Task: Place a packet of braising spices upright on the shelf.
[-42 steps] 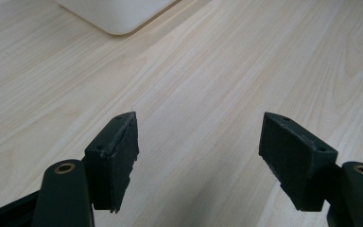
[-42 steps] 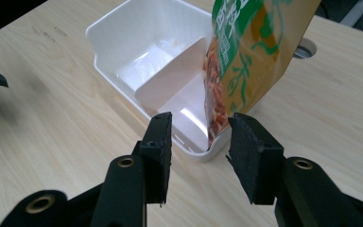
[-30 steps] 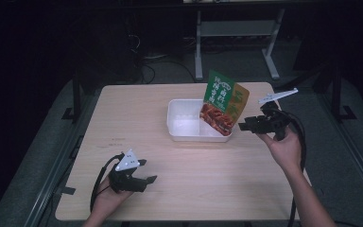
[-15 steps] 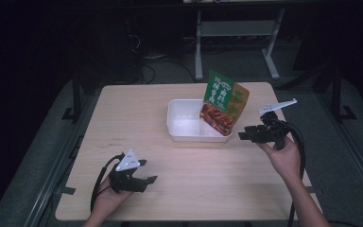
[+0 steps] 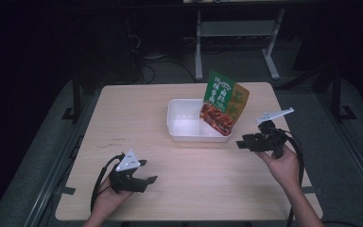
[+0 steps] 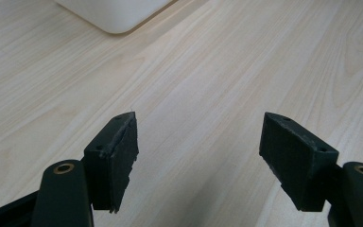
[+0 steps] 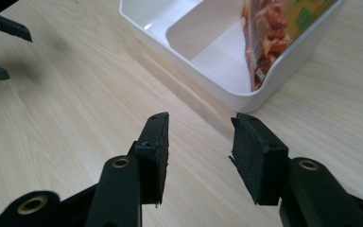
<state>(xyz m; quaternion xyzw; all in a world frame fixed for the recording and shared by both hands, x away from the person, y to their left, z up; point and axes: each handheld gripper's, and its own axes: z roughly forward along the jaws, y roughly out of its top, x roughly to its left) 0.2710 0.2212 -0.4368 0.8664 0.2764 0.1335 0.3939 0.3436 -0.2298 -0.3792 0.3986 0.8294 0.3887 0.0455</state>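
Observation:
A white divided tray (image 5: 184,135) stands at the middle right of the wooden table. A green and orange snack pouch (image 5: 223,103) leans upright in its right compartment, seen as pouch (image 7: 272,38) inside the tray (image 7: 283,66) in the right gripper view. My right gripper (image 5: 241,143) hovers just right of the tray's front corner, open, nothing between its jaws (image 7: 198,149). My left gripper (image 5: 147,172) rests low at the table's front left, open and empty (image 6: 198,156), with a corner of the tray (image 6: 118,14) far ahead.
The table (image 5: 160,109) has bare wood to the left of the tray and along the front. A metal stand (image 5: 236,38) and cables lie on the dark floor behind the table. My left gripper's jaw tips (image 7: 0,38) appear at the upper left of the right gripper view.
My right gripper has drawn back from the pouch, moving down and toward the table's front, away from the tray's right side. The left gripper has stayed put.

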